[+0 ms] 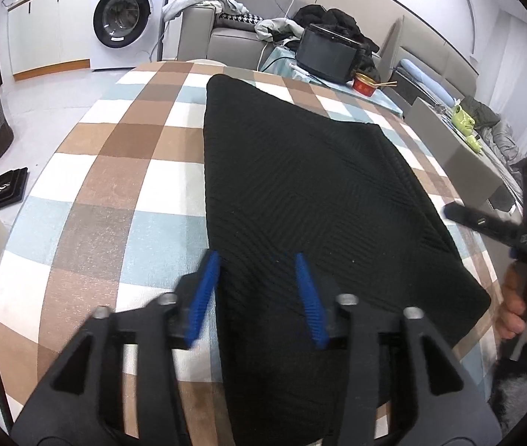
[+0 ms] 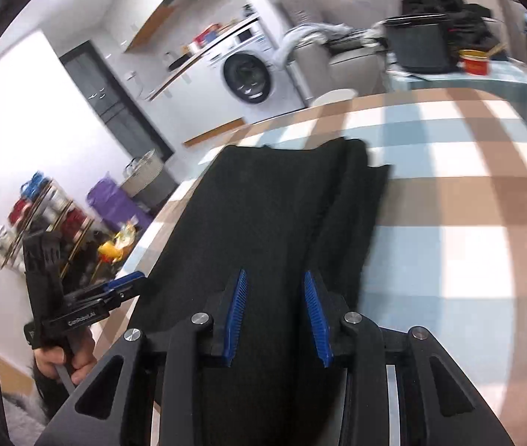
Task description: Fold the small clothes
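Black ribbed-knit garment is lying on a tablecloth showing brown, pale-blue and white checks. Both grippers are wearing blue pads on black frames. Far left, white washing machine; far right, red bowl is sitting.

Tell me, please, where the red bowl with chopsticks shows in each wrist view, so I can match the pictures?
Left wrist: red bowl sits upper right of centre, beside the black box.
Right wrist: red bowl sits at upper right, blurred, beside the same black box.
Shared landmark: washing machine.
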### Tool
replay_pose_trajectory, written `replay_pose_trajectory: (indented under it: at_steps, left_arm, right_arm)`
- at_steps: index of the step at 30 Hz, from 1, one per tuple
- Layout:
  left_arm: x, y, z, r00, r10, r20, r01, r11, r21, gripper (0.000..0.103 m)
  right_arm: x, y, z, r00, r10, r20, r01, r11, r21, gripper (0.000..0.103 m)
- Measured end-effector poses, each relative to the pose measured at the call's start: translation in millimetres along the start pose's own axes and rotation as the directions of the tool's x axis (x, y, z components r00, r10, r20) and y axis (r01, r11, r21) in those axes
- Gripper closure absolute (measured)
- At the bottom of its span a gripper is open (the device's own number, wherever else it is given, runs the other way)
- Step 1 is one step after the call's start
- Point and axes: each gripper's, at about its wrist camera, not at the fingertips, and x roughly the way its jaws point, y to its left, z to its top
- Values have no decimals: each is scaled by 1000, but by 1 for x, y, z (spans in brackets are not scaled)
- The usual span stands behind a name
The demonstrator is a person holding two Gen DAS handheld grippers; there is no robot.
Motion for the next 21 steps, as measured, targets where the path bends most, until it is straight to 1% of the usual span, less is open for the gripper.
replay_pose_trajectory:
  at_steps: [2,3,4,6,9,11,12,14,17,19,20,21]
  left_arm:
    - [-3,-2,-3,1000,-17,17,17,1000,1,52]
    - [-2,-3,-4,1000,-24,14,24,1000,4,52]
    - [-1,-4,-4,1000,-24,2,24,1000,5,52]
    - [3,-5,-5,1000,-29,-10,29,1000,7,52]
    - [9,-9,-3,999,-29,-16,30,999,24,50]
    - [12,-10,-1,999,-28,-18,29,999,37,49]
    - [13,-10,0,1000,-25,-19,25,999,39,49]
    - [14,-11,2,1000,-22,-22,23,999,42,49]
    - [14,-11,2,1000,-8,-18,9,999,52,49]
    - [13,-12,0,1000,17,-11,-16,998,63,49]
    - [13,-12,0,1000,19,-10,-18,998,67,49]
    - [11,-12,0,1000,9,-11,-8,998,66,49]
  right_arm:
    - [14,-6,-3,998,-12,-55,13,1000,12,69]
    - [21,-15,-7,994,-56,-90,59,998,32,71]
    - [23,-22,-10,994,-59,-97,65,997,50,73]
    - [15,-31,-14,996,-25,-80,32,995,92,73]
    - [6,-24,-11,996,-54,-76,59,996,61,72]
    - [4,-20,-6,998,-15,-57,18,999,50,72]
    - [7,-18,-1,999,-6,-49,8,999,47,71]
    - [17,-17,6,998,-16,-55,18,999,37,71]
    - [45,-23,16,997,-5,-81,11,998,62,72]
    - [57,-24,19,997,-8,-80,13,998,61,80]
    - [61,-22,21,996,-27,-80,30,998,46,91]
    - [62,-20,22,996,-45,-76,47,998,36,95]
